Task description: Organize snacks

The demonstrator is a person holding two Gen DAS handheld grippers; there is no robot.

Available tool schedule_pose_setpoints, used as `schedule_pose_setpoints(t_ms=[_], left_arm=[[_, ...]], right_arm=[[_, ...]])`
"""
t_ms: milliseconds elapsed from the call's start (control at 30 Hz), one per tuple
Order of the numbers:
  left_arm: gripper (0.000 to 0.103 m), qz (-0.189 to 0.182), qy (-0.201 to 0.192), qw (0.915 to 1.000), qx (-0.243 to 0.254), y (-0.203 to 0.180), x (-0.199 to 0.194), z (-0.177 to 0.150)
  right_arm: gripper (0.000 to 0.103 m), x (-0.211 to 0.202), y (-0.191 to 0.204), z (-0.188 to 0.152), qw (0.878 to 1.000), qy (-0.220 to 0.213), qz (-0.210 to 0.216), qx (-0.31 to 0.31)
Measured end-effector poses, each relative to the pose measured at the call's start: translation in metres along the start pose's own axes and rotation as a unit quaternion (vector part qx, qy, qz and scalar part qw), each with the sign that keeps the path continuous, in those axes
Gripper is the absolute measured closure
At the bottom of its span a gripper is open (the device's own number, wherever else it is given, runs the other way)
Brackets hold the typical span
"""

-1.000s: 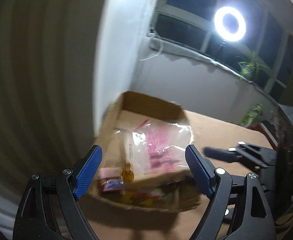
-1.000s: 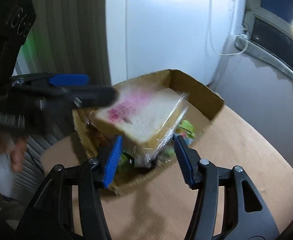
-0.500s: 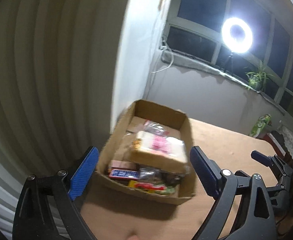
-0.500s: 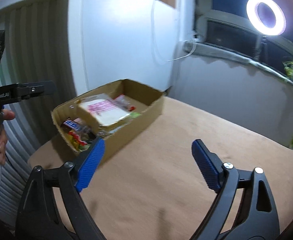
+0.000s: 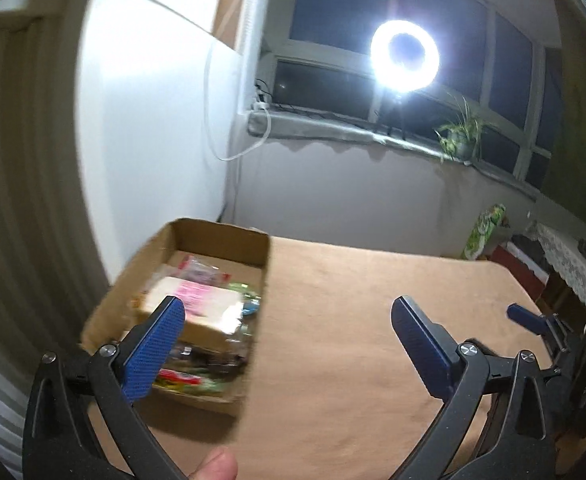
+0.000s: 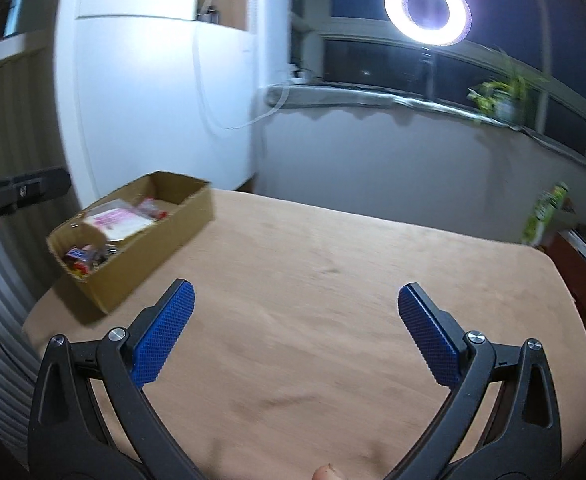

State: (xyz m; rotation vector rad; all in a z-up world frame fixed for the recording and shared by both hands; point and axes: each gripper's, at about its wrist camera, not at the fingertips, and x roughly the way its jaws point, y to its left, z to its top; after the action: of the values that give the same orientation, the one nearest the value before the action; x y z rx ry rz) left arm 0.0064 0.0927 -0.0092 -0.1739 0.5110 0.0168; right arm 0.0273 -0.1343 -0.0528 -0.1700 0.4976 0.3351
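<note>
An open brown cardboard box point(image 5: 181, 308) is seen at about nine o'clock in the left wrist view, resting on the tan cloth-covered table point(image 5: 353, 320) near its far left corner. Inside the box, a slab of sliced white bread in a clear bag with pink print point(image 5: 193, 300) is laid on top of smaller wrapped snacks, among them a red and yellow packet point(image 5: 179, 378) at the near end; the rest are too blurred to be named. In the right wrist view the same box point(image 6: 133, 240) is found at ten o'clock, well apart from the fingers.

The left gripper point(image 5: 289, 344) is spread wide with nothing between its blue textured pads point(image 5: 153, 354), the left pad overlapping the near end of the box in the picture. The right gripper point(image 6: 295, 332) is likewise released and empty above bare tabletop point(image 6: 313, 280).

A glowing white ring light point(image 5: 405, 56) is seen at one o'clock before a dark window, with a green potted plant point(image 5: 461, 136) on the sill at two o'clock.
</note>
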Motion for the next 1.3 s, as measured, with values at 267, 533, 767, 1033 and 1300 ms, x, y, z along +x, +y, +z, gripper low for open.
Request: schedule_pose_setpoints(t_ms=[267, 533, 767, 1033, 1300], left_arm=[[0.0, 0.007, 0.022, 0.9985, 0.049, -0.063, 0.011, -0.009], [0.0, -0.013, 0.039, 0.9971, 0.065, -0.106, 0.014, -0.019], [0.0, 0.005, 0.05, 0.9955, 0.08, -0.121, 0.008, -0.024], [0.0, 0.002, 0.055, 0.9956, 0.075, -0.118, -0.002, -0.027], [0.0, 0.002, 0.057, 0.996, 0.068, -0.112, -0.003, -0.027]], right_arm=[[0.0, -0.024, -0.052, -0.007, 0.997, -0.008, -0.075, 0.031], [0.0, -0.038, -0.084, -0.006, 0.992, 0.002, -0.122, 0.036], [0.0, -0.042, -0.094, -0.006, 0.992, 0.013, -0.116, 0.055], [0.0, -0.041, -0.09, -0.003, 0.991, 0.016, -0.114, 0.062], [0.0, -0.038, -0.086, -0.001, 0.992, 0.02, -0.115, 0.054]])
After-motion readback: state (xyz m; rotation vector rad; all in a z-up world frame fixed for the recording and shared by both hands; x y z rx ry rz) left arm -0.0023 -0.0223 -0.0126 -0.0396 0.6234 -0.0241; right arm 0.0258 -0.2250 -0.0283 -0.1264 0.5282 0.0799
